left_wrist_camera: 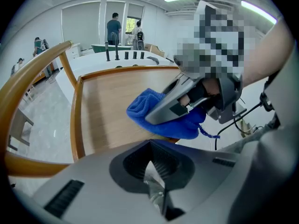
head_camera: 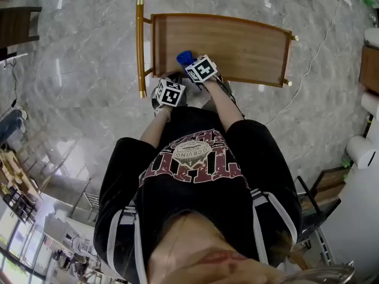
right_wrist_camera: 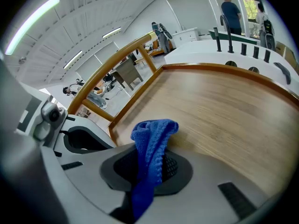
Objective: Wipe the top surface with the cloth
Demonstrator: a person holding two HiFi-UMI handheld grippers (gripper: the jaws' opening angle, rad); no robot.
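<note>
Your black shirt [head_camera: 195, 176] with its dark red print fills the near part of the head view, and both of your arms reach out from it toward the counter [head_camera: 243, 43]. Your right gripper [right_wrist_camera: 150, 163] is clamped on the blue cloth [right_wrist_camera: 154, 129]: the fabric runs up between its two jaws and folds over into a bunch just past their tips. That bunch sits on the wooden top at the near edge, toward the left end, and part of it hangs a little over that edge. You hold this gripper tilted down onto the wood, with its marker cube facing up.

Your left gripper [left_wrist_camera: 152, 171] has its jaws drawn together with nothing between them. You hold it off the counter, just near of the near left corner, close beside the right gripper and over the floor [head_camera: 77, 70].

Beyond the cloth the wooden top is bare to the far edge and to the right end, and a raised wooden rim runs around it. On the left side a brass-coloured rail [head_camera: 140, 46] runs from near to far, standing slightly apart from the rim. Pale marble floor surrounds the counter, and a thin white cable [head_camera: 308, 70] lies across it on the right. Far off in the room, several people [left_wrist_camera: 113, 29] stand by the windows.
</note>
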